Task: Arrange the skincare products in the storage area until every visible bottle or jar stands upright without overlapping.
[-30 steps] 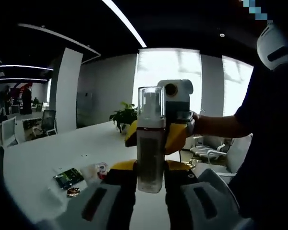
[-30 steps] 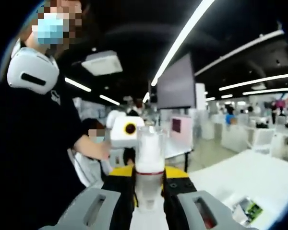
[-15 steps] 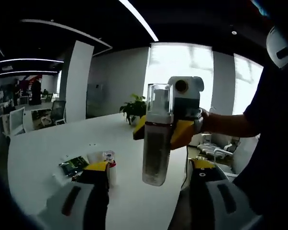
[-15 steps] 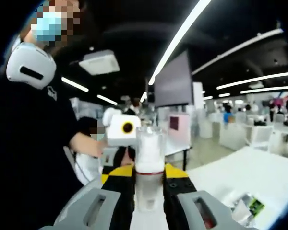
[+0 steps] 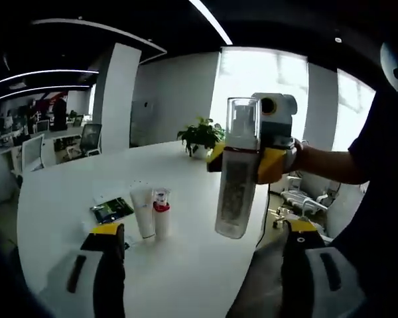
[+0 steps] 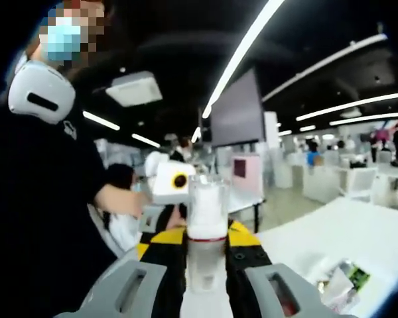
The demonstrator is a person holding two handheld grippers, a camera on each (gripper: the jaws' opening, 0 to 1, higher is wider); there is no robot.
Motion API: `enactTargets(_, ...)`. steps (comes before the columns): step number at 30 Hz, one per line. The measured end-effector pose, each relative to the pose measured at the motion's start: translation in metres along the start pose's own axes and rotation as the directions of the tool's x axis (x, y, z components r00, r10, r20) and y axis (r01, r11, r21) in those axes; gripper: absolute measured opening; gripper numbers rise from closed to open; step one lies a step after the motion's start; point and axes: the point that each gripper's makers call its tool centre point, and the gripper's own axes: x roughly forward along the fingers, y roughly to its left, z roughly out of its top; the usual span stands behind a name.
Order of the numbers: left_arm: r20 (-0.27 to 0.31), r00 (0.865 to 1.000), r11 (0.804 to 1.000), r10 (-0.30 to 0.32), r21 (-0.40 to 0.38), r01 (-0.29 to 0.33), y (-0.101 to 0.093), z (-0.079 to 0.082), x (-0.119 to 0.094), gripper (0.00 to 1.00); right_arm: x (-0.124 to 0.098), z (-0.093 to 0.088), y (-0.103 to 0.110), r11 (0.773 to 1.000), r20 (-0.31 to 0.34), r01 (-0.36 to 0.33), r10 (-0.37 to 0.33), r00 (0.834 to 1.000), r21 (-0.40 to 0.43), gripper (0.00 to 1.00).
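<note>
In the left gripper view, the left gripper (image 5: 202,265) stands spread and empty, while the clear bottle (image 5: 237,175) hangs upright ahead, above the white table (image 5: 186,278). In the right gripper view, the right gripper (image 6: 205,281) pinches that bottle's lower body, long axis vertical, so it is the nearer one for setting it down.

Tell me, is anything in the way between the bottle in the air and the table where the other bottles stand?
Nothing visible is. The right gripper holds the tall clear bottle up in the air. The white table is bare beside the white tube and the small red-collared bottle.
</note>
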Motion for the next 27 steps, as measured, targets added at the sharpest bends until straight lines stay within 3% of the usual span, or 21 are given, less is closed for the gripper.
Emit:
enactTargets(7,-0.076,0.995,0.998,0.064,-0.007,-0.065,0.013,-0.021,-0.008,0.99,0.0,-0.009,-0.001,1.0,-0.001,0.006,-0.006,1.0,0.012,0.14)
enactTargets(15,-0.079,0.99,0.993,0.113,-0.015,-0.115,0.023,-0.028,-0.017,0.99,-0.002,-0.019,-0.009,1.0,0.013,0.023,-0.023,1.0,-0.001,0.14)
enactTargets(27,-0.089,0.975,0.977,0.206,-0.044,-0.21,0.045,-0.044,-0.037,0.99,-0.01,-0.061,-0.043,0.997,-0.011,0.083,-0.083,0.996,-0.007,0.14)
